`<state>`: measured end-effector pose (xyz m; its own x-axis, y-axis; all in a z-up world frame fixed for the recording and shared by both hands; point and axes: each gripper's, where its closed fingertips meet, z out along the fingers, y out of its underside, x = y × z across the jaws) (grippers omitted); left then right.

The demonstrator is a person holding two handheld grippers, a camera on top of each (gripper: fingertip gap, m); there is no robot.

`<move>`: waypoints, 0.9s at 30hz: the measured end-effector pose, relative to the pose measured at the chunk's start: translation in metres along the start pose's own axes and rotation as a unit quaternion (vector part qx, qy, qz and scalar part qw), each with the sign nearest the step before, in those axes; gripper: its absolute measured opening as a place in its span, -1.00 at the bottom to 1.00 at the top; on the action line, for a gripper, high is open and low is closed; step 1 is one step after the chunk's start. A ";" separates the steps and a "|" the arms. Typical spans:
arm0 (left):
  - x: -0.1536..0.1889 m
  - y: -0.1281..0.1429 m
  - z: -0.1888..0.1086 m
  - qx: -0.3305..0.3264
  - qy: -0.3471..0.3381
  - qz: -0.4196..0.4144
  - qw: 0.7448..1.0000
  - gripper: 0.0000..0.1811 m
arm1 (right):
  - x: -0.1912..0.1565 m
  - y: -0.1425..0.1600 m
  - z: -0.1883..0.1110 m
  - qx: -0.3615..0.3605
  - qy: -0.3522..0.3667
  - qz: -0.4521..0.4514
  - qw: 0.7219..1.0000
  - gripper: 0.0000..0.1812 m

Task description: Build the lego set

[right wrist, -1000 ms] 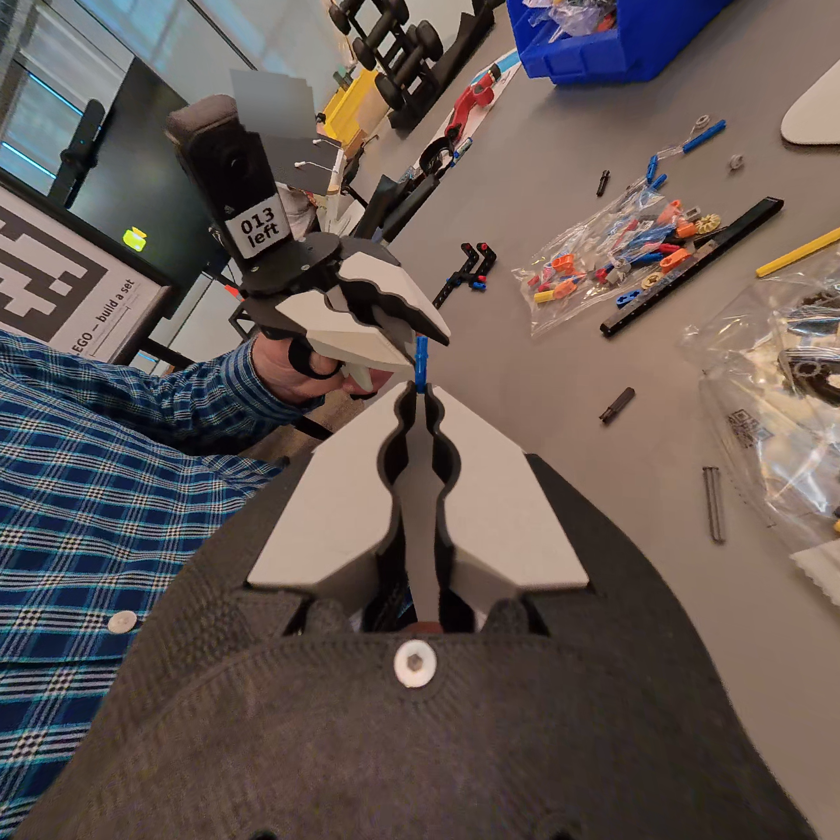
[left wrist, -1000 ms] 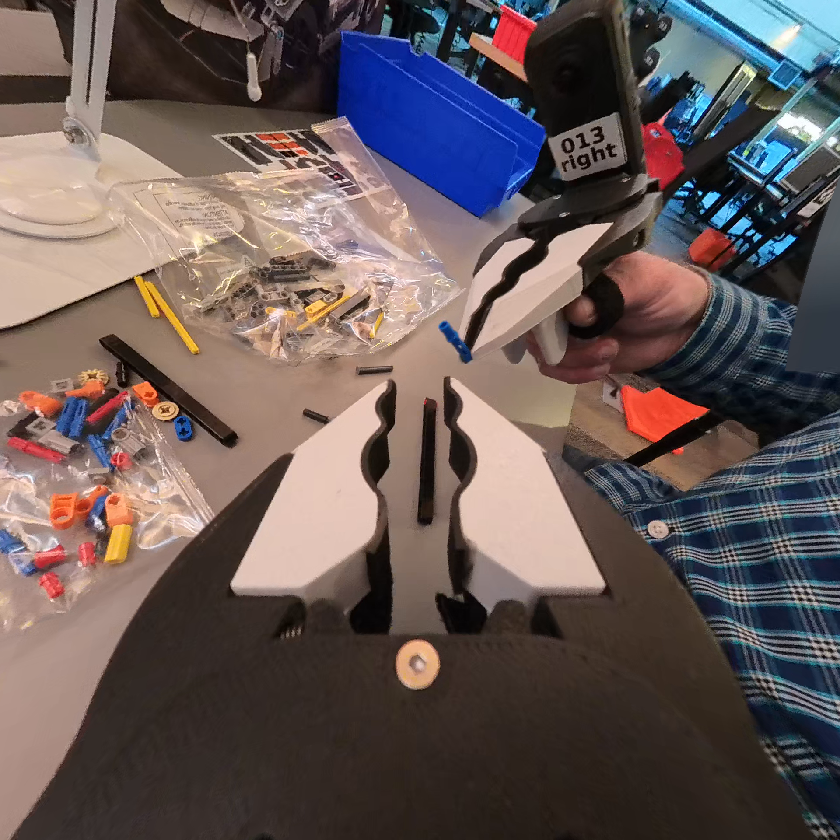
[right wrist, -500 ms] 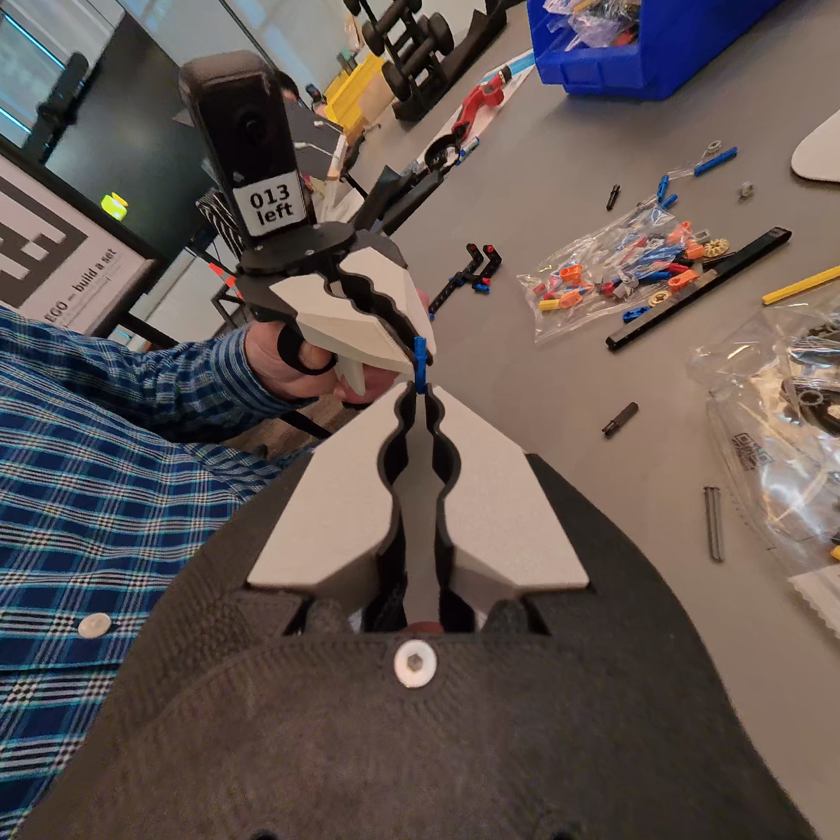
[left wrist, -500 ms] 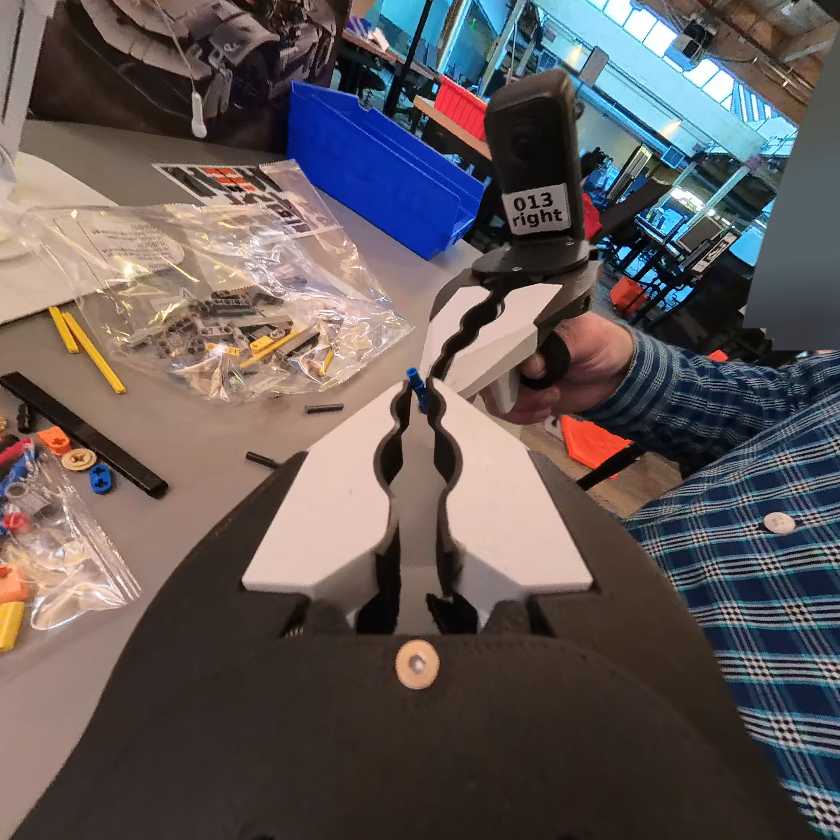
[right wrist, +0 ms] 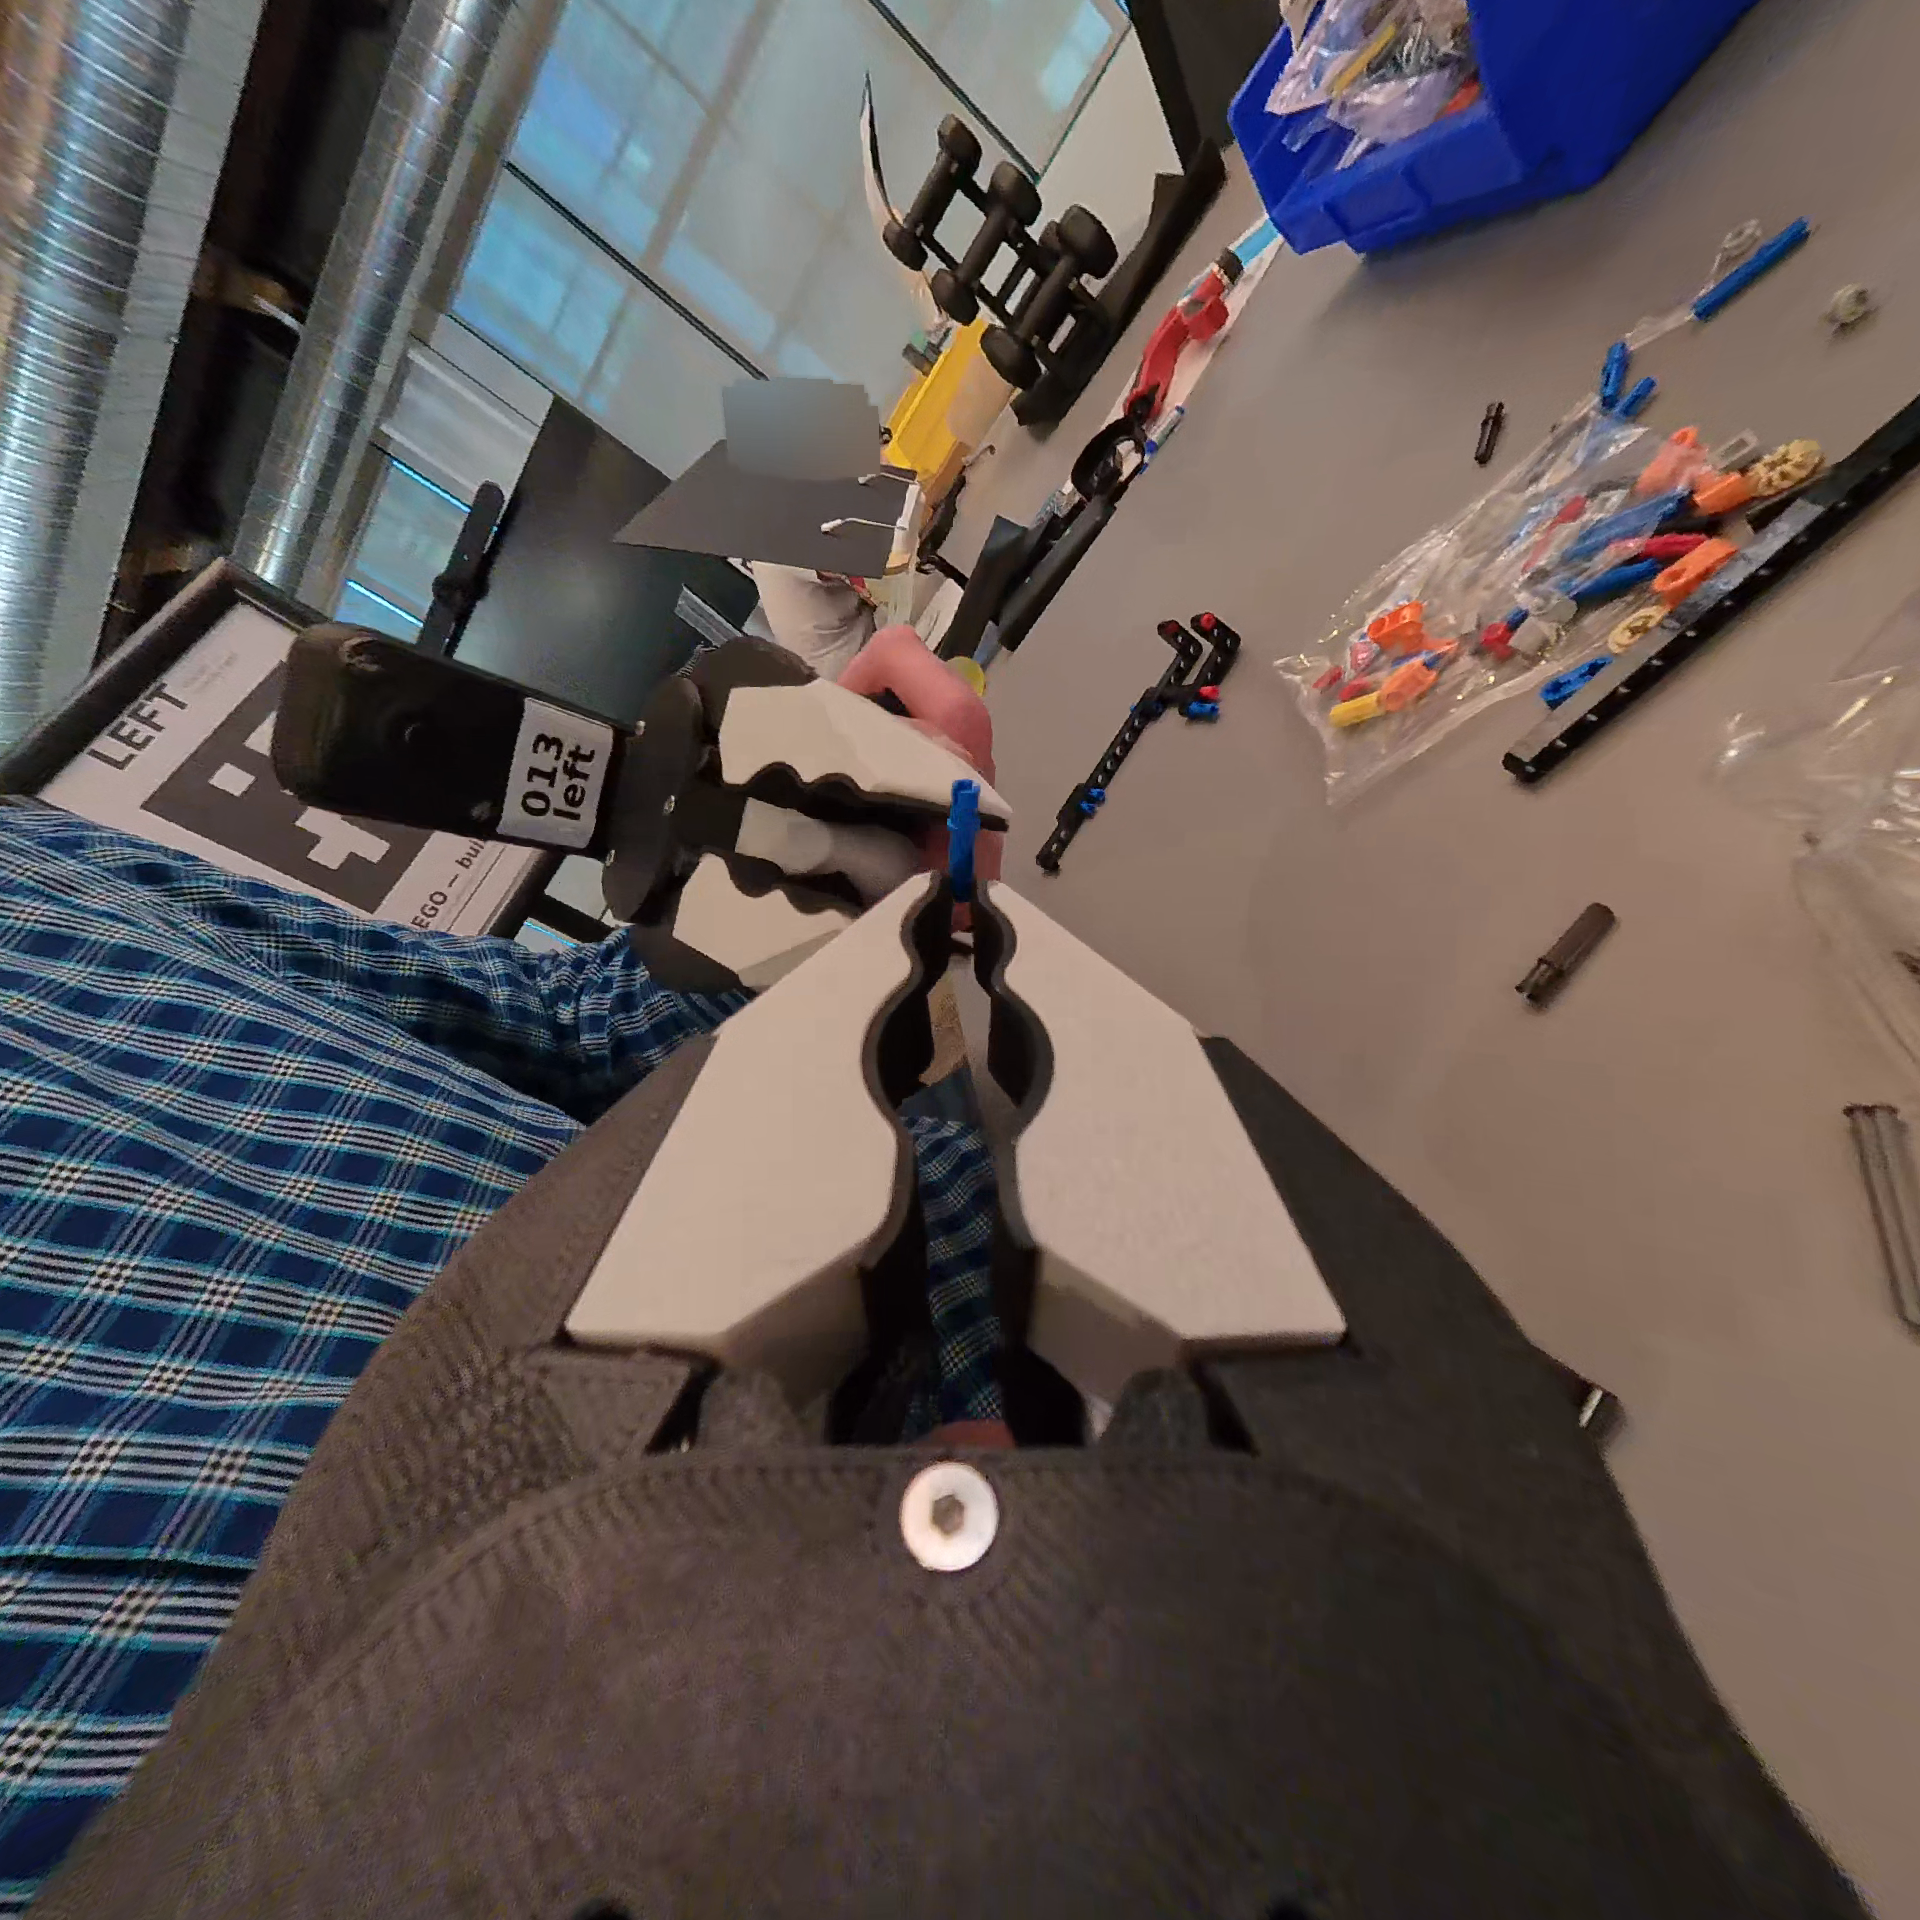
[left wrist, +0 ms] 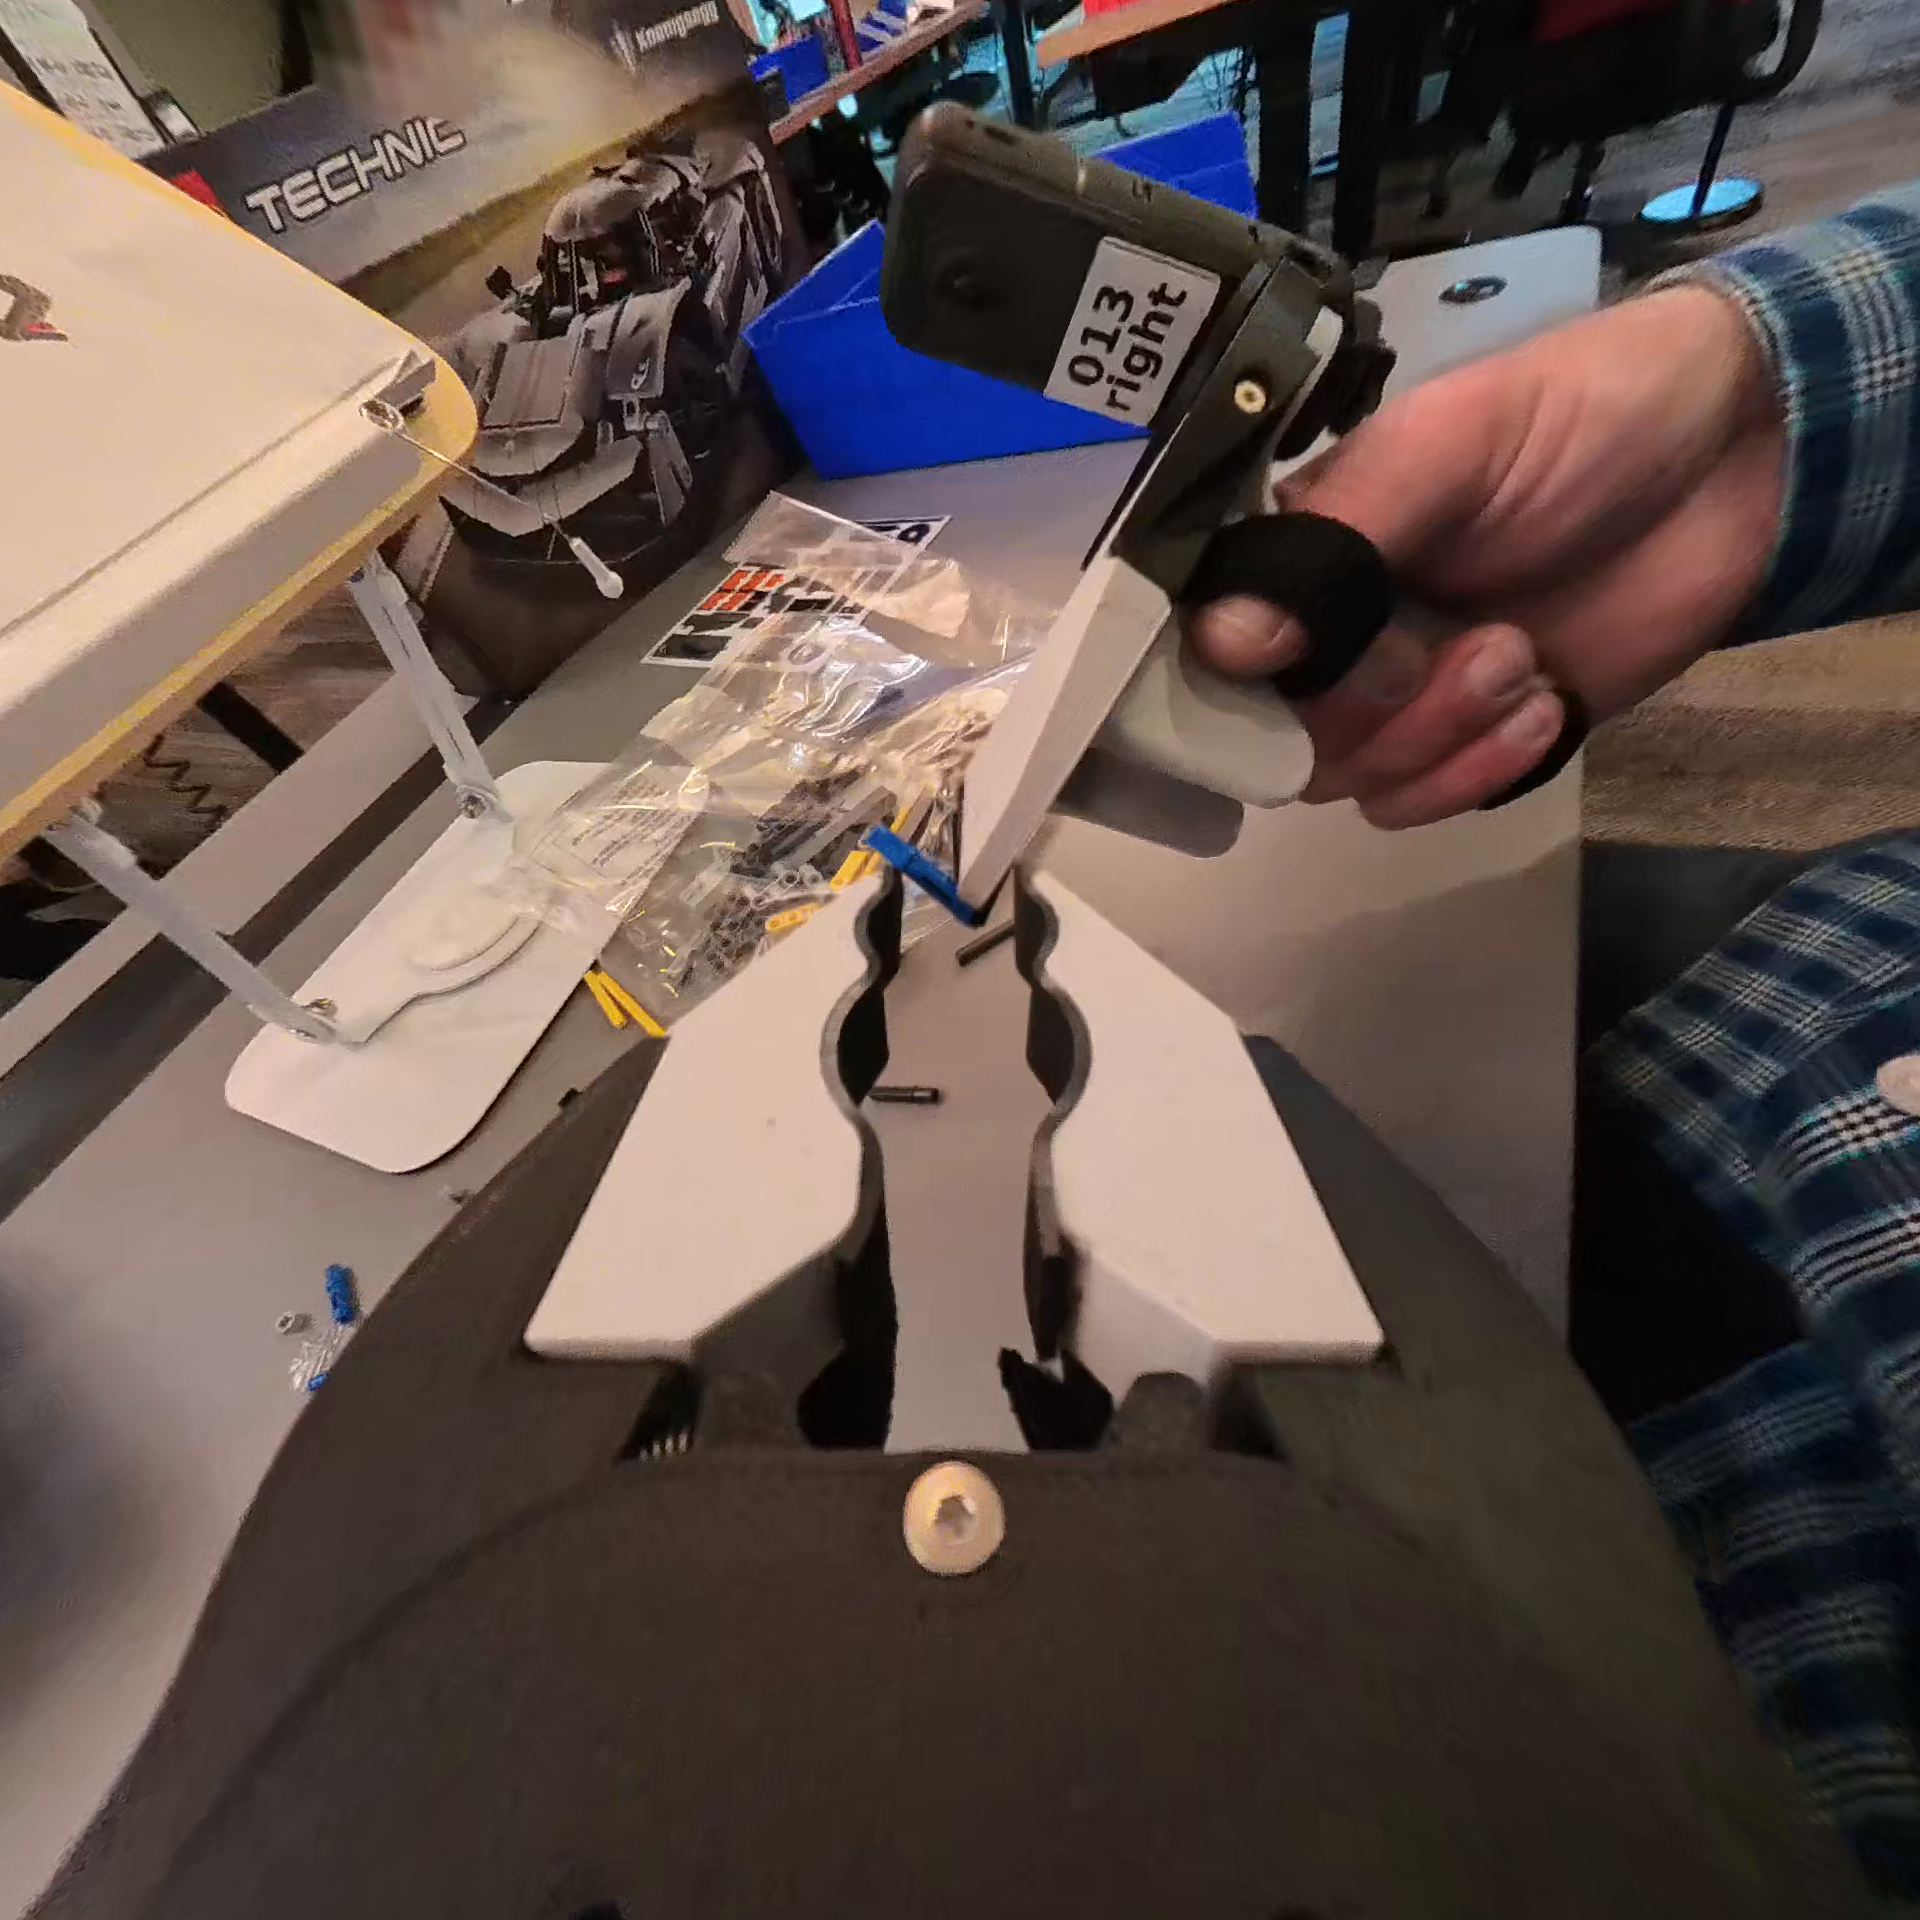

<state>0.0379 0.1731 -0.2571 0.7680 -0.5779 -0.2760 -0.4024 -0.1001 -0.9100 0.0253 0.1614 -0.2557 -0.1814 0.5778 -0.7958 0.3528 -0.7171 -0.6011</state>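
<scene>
My right gripper (right wrist: 964,888) is shut on a short blue pin (right wrist: 962,826) that sticks out past its tips. In the left wrist view the right gripper (left wrist: 977,899) comes down from the upper right, tilted, with the blue pin (left wrist: 920,873) at its tip. The pin lies right at the tips of my left gripper (left wrist: 953,883), which is open and empty. I cannot tell whether the pin touches the left fingers (left wrist: 748,1143). In the right wrist view the left gripper (right wrist: 940,844) lies on its side just behind the pin. Both are held above the grey table (right wrist: 1455,1039).
A black L-shaped beam assembly (right wrist: 1143,748) lies near the table edge. There are a bag of coloured parts (right wrist: 1538,582), a long black beam (right wrist: 1714,623), a black pin (right wrist: 1564,951), grey axles (right wrist: 1886,1205) and a blue bin (right wrist: 1507,114). A bag of grey parts (left wrist: 790,790) and a white booklet stand (left wrist: 416,1018) lie ahead. My left and right fingertips are right by each other.
Both grippers have rolled and tilted, staying tip to tip. The left view has swung left onto the booklet stand. The left jaws narrowed half a second ago and stand wider now.
</scene>
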 end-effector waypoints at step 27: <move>0.018 0.024 0.008 -0.042 0.059 0.130 0.989 -0.88 | 0.012 0.025 0.001 -0.060 -0.059 0.082 0.993 -1.00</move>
<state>0.0460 0.1662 -0.2867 0.5715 -0.6829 -0.4549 -0.6225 0.0004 -0.7827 0.0312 0.1498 -0.2800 -0.2168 0.4024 -0.8894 0.4923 -0.7417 -0.4556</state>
